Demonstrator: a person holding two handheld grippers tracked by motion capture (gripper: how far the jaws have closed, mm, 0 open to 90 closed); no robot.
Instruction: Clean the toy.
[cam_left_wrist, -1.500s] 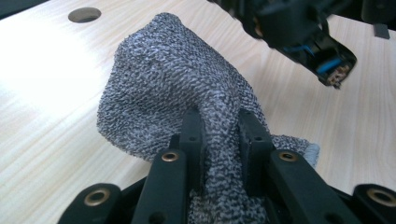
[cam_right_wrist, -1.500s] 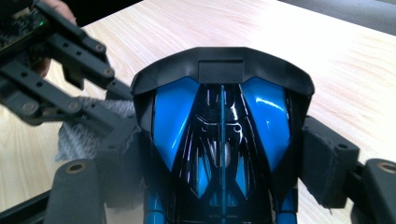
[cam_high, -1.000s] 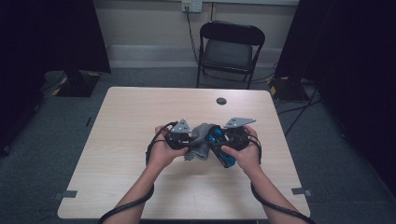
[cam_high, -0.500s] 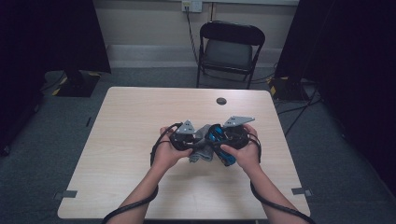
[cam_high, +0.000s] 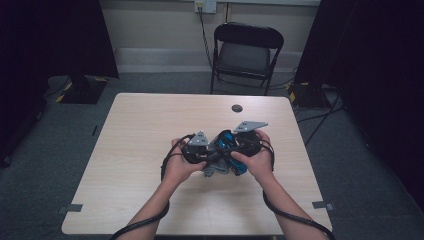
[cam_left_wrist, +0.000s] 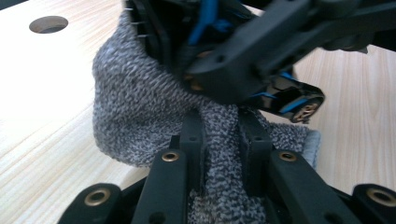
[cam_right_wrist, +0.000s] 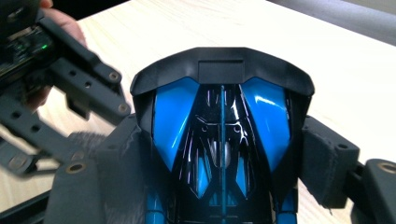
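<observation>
Grey knitted cloth (cam_left_wrist: 140, 116), pinched in left gripper (cam_left_wrist: 219, 140), mid-table. Blue-and-black toy car (cam_right_wrist: 219, 140), clamped across its body by right gripper (cam_right_wrist: 224, 177), touching cloth. Wooden table (cam_high: 150, 120): bare boards all round; cable hole (cam_high: 237, 108) far. No legible writing.

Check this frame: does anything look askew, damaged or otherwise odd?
Nothing stands out. The left gripper pinches a grey knitted cloth bunched against the blue-and-black toy car clamped in the right gripper; neither looks damaged.

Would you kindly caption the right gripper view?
Right tongs clamped on a blue-and-black toy car above the table.
</observation>
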